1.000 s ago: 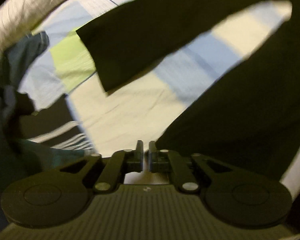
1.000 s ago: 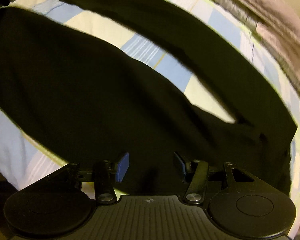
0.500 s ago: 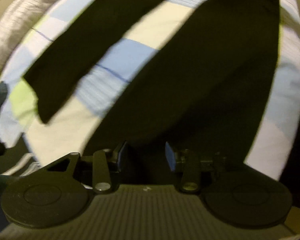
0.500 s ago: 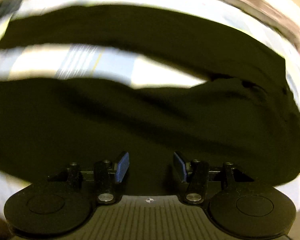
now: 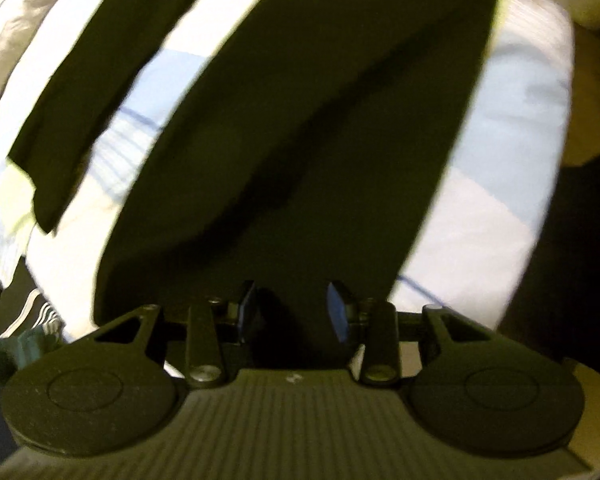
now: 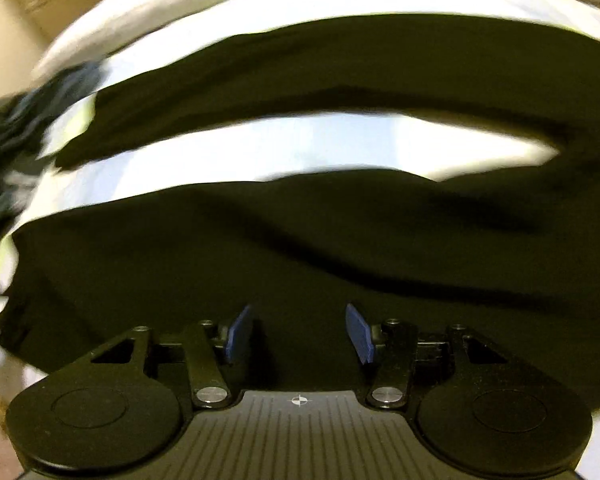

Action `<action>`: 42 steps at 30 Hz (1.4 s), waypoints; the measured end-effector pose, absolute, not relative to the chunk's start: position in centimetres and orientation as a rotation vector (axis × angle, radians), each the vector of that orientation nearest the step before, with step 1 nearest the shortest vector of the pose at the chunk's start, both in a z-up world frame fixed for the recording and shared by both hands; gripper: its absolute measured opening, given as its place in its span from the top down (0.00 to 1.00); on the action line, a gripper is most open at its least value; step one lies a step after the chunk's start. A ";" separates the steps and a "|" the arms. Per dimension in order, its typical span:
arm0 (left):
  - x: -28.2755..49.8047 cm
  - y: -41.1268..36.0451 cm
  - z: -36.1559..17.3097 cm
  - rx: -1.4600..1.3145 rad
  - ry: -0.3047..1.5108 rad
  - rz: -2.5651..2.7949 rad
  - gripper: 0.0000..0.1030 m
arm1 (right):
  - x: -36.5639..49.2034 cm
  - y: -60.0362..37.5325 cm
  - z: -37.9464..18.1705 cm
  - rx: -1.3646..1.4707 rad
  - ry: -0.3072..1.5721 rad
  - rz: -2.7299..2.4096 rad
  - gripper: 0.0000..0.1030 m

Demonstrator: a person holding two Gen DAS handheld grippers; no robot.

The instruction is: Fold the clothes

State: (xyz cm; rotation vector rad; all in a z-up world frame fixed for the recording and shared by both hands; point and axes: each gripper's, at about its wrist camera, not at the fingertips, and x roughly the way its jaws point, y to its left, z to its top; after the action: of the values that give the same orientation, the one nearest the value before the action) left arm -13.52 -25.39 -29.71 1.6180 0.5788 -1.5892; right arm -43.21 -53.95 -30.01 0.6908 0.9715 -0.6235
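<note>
A black long-sleeved garment (image 5: 300,140) lies spread on a bed with a blue, white and green checked sheet (image 5: 512,152). One sleeve (image 5: 80,92) stretches away at the left. My left gripper (image 5: 293,309) is open and empty, just over the garment's near hem. In the right wrist view the same garment (image 6: 300,248) fills the lower half, with the sleeve (image 6: 340,68) lying across above it. My right gripper (image 6: 298,333) is open and empty over the garment's body.
A pale quilt (image 5: 16,12) lies bunched at the far side of the bed. Other dark and striped clothes (image 5: 28,320) are heaped at the left end; they also show in the right wrist view (image 6: 16,132). The bed edge (image 5: 556,184) drops off at the right.
My left gripper opened and moved from the bare sheet over the garment's hem. My right gripper stayed open and swung round, so the garment now lies crosswise in its view.
</note>
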 end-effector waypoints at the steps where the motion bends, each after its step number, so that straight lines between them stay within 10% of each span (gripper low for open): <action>1: -14.1 -25.1 -29.9 1.629 0.574 -1.592 0.67 | -45.0 -55.1 -30.0 0.701 0.973 -0.678 0.49; 13: -22.3 -26.1 -28.4 1.617 0.534 -1.671 0.65 | -66.5 -63.6 -25.9 0.805 1.070 -1.130 0.49; 38: -19.4 -18.5 -33.0 1.836 -0.001 -1.533 0.57 | -60.7 -60.4 -26.5 0.662 1.135 -0.984 0.49; 39: -19.1 -18.4 -33.0 1.837 -0.005 -1.527 0.58 | -60.1 -60.0 -26.4 0.663 1.134 -0.982 0.49; 41: -18.2 -18.5 -33.1 1.845 0.037 -1.484 0.99 | -59.1 -59.4 -26.2 0.662 1.130 -0.978 0.49; 42: -17.8 -18.4 -33.0 1.845 0.071 -1.456 0.99 | -58.5 -59.1 -25.9 0.658 1.127 -0.975 0.49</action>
State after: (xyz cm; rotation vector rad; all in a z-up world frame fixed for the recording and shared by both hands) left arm -17.82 -18.43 -33.00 1.8446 0.0709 -1.4561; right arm -58.52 -59.12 -25.93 0.6577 1.1275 -0.9749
